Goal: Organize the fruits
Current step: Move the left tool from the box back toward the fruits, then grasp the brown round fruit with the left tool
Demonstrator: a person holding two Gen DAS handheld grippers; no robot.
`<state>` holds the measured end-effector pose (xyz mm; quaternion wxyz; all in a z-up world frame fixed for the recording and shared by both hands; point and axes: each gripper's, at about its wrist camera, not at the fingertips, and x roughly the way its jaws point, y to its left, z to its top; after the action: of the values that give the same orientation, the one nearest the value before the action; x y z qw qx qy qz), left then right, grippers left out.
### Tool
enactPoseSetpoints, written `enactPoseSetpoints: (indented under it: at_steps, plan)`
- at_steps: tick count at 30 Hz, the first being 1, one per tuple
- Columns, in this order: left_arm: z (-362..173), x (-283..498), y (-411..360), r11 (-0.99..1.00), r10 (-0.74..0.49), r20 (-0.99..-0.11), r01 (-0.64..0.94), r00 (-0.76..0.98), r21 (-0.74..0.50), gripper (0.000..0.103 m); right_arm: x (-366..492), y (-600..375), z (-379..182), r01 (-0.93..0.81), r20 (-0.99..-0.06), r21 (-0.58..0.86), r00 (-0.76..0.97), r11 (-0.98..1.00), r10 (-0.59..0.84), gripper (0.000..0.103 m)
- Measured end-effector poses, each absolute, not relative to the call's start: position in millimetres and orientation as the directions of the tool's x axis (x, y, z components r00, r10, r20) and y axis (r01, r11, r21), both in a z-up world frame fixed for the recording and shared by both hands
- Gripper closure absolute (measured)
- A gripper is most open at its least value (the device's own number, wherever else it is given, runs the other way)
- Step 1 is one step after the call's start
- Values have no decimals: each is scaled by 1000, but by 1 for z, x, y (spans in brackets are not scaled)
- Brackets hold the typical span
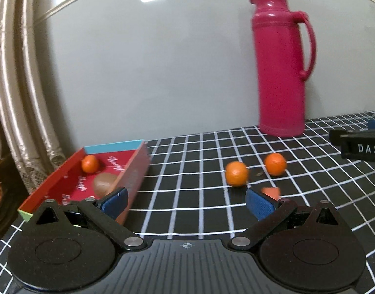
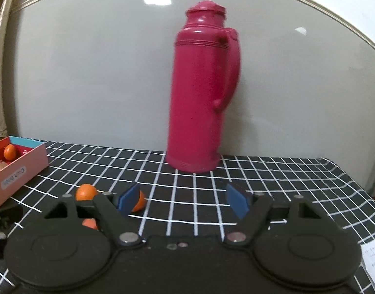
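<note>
We list the following, with clock directions read on each wrist view.

1. Left gripper point(image 1: 186, 204): we see its blue pads point(image 1: 115, 202) spread wide, nothing between them, only bare cloth in the gap.

2. Right gripper point(image 2: 183, 199): we see its jaws likewise wide apart and empty; its left pad point(image 2: 128, 199) stands in front of one orange and hides part of it, but we cannot tell whether it touches the fruit.

3. Tray point(image 1: 136, 169): a shallow red cardboard box with a blue far wall, at 9 o'clock in the left wrist view, resting on the cloth. Inside we count one small orange point(image 1: 90, 163) near the far end and one brown round fruit point(image 1: 104, 183) nearer the camera, partly hidden by the tray wall.

4. Loose oranges: two on the cloth outside the tray, the first loose orange point(image 1: 237, 174) at about 3 o'clock from the tray, the second loose orange point(image 1: 275, 164) just beside it to the right, the two apart.

5. Orange fragment point(image 1: 270, 192): a small wedge-shaped piece behind the left gripper's right pad; we cannot tell what it is.

6. Flask point(image 2: 202, 90): a tall magenta vacuum flask with a handle, upright at 12 o'clock in the right wrist view, against the grey wall.

7. Tablecloth point(image 2: 194, 186): black with a white grid, covering the table.
</note>
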<state>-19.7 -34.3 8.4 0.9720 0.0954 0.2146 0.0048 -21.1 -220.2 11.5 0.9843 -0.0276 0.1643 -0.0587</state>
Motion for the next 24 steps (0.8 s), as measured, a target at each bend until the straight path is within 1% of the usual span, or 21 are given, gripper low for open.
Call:
enactPoseSetpoints:
  at_steps: [9,17,18,20,21,24]
  plan:
    - [-4,-23,-70,970,7,-430,98,903,222,2,-32,-241,10,125,-327,-45,936,991,-133,26]
    - [-16,-19,-92,968,-36,-464,146,885,205,2,-37,-246,10,129,-329,-42,935,991,-136,26]
    - [-18,-19,-94,968,-37,-466,148,884,202,4,-37,-246,10,130,-330,-41,934,991,-137,26]
    - [-21,-17,-98,968,-48,-475,157,879,193,18,-38,-249,10,133,-332,-36,933,990,-138,26]
    - [-23,-15,-99,968,-56,-486,166,872,187,27,-39,-251,10,135,-332,-33,933,990,-138,26]
    - [-29,-8,-102,973,-69,-525,173,848,152,30,-40,-255,11,137,-331,-24,934,990,-137,26]
